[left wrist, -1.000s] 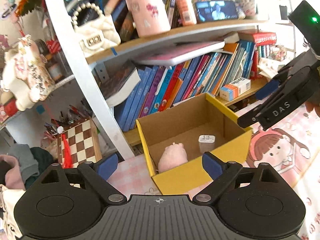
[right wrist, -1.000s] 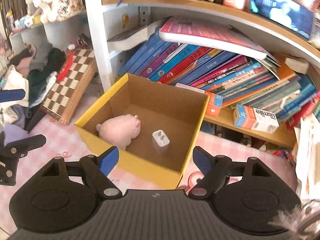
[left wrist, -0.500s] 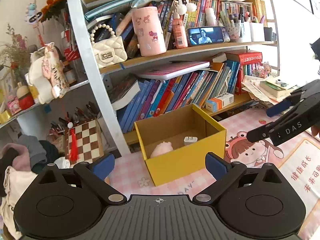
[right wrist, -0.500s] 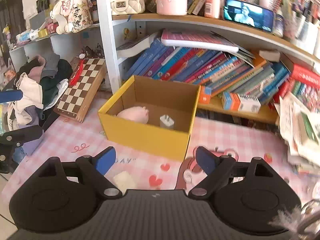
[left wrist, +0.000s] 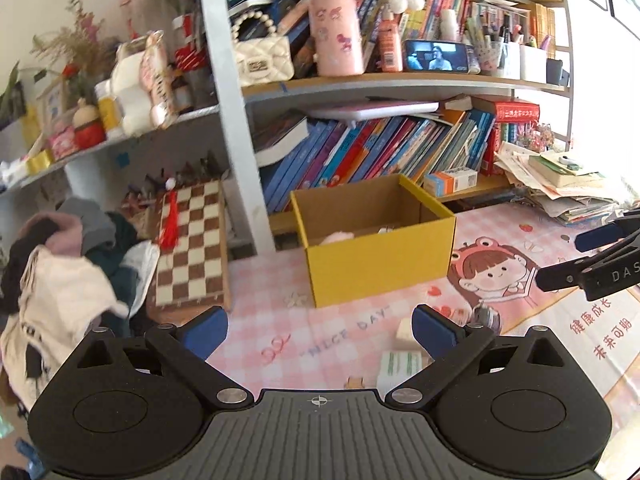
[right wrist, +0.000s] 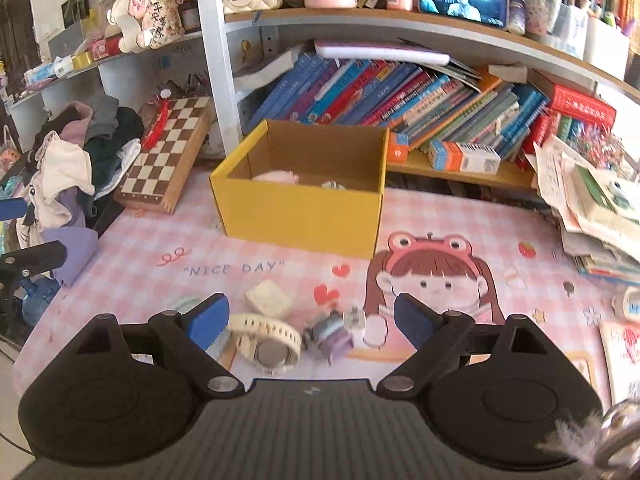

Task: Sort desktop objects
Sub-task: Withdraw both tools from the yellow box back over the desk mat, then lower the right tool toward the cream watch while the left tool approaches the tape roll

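Both grippers hover above the pink checked cartoon mat (right wrist: 472, 236) on the tabletop, both empty. Left gripper (left wrist: 316, 330): fingers spread wide, nothing between them. Right gripper (right wrist: 310, 318): fingers likewise wide apart, nothing held; it also shows at the right edge of the left wrist view (left wrist: 592, 264). Yellow open-top cardboard box (right wrist: 300, 212) sits at the far side of the mat, just in front of the lower bookshelf row of slanted books (right wrist: 400, 96). Inside the box: pink plush toy (right wrist: 276, 176) on the left and small white charger block (right wrist: 334, 185) on the right, only their tops visible over the rim. Still out on the mat, near side, in the right wrist view: cream square eraser-like block (right wrist: 267, 298), cream-strapped wristwatch (right wrist: 270, 342) lying flat just near of it, and a small purple-grey figurine (right wrist: 332, 334), blurred, just right of the watch. All three sit between the right gripper's fingers in frame, below them, not touched. Left wrist view also shows a green-striped white packet (left wrist: 398, 366) near the right finger, partly hidden. Wooden chessboard (right wrist: 168, 152) leans left of the box, with a clothes pile (right wrist: 72, 168) further left.
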Demonstrator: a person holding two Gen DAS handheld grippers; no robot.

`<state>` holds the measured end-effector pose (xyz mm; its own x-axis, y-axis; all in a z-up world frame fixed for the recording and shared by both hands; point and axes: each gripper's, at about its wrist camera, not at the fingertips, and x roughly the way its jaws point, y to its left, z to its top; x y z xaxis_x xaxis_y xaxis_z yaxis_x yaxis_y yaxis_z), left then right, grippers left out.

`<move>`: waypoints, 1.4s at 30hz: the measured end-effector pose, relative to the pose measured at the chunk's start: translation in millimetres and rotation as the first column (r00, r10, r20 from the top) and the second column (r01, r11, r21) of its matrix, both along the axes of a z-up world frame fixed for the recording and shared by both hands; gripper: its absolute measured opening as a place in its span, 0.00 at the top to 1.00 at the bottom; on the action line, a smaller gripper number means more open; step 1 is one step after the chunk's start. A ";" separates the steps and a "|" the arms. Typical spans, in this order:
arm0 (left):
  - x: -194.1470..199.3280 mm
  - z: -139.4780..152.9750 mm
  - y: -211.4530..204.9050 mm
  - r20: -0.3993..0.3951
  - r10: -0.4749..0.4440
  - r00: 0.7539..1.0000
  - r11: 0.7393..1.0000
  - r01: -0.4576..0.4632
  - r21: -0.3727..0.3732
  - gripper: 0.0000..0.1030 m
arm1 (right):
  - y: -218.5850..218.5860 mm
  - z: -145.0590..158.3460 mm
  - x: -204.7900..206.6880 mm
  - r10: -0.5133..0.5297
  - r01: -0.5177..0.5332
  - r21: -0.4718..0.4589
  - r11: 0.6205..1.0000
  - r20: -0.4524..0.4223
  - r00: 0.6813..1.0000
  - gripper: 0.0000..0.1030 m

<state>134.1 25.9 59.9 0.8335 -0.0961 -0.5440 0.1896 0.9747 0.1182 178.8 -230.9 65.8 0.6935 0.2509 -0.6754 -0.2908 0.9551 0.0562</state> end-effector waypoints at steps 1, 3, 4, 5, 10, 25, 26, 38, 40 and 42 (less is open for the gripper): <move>-2.5 -2.5 2.2 -0.005 0.008 1.000 1.000 -0.008 -0.002 0.03 | 0.2 -2.0 -2.9 -0.005 0.005 -0.001 1.000 -0.002 1.000 0.13; -7.4 -7.6 6.5 -0.014 0.024 1.000 1.000 -0.024 -0.006 0.03 | 0.9 -6.3 -9.2 -0.016 0.016 -0.007 1.000 -0.003 1.000 0.13; -9.9 -10.1 8.7 -0.019 0.032 0.999 0.999 -0.032 -0.008 0.03 | 1.5 -8.7 -12.5 -0.020 0.020 -0.011 1.000 0.000 1.000 0.13; -12.4 -12.6 10.9 -0.024 0.040 0.999 0.999 -0.040 -0.010 0.03 | 2.1 -11.0 -15.8 -0.025 0.025 -0.016 1.000 0.002 1.000 0.13; -24.5 -25.9 18.5 -0.047 0.070 0.996 0.997 -0.071 -0.016 0.03 | 7.6 -26.7 -30.5 -0.046 0.046 -0.044 0.998 -0.001 0.999 0.13; -46.9 -58.4 24.1 -0.108 0.106 0.988 0.989 -0.116 -0.089 0.03 | 23.2 -67.2 -67.1 -0.080 0.077 -0.106 0.991 -0.020 0.997 0.12; -48.3 -60.3 23.1 -0.114 0.105 0.988 0.989 -0.116 -0.093 0.03 | 23.9 -69.0 -69.1 -0.083 0.081 -0.106 0.991 -0.019 0.996 0.12; -62.3 -81.9 1.5 -0.143 0.080 0.987 0.991 -0.095 -0.096 0.03 | 40.7 -89.3 -88.1 -0.074 0.069 -0.112 0.991 -0.042 0.996 0.11; -62.9 -84.6 -0.9 -0.150 0.082 0.985 0.991 -0.097 -0.094 0.03 | 44.4 -92.5 -91.2 -0.063 0.058 -0.125 0.990 -0.038 0.997 0.11; -64.2 -86.8 -3.1 -0.155 0.081 0.985 0.990 -0.098 -0.104 0.03 | 47.2 -95.8 -92.8 -0.052 0.046 -0.129 0.991 -0.042 0.998 0.11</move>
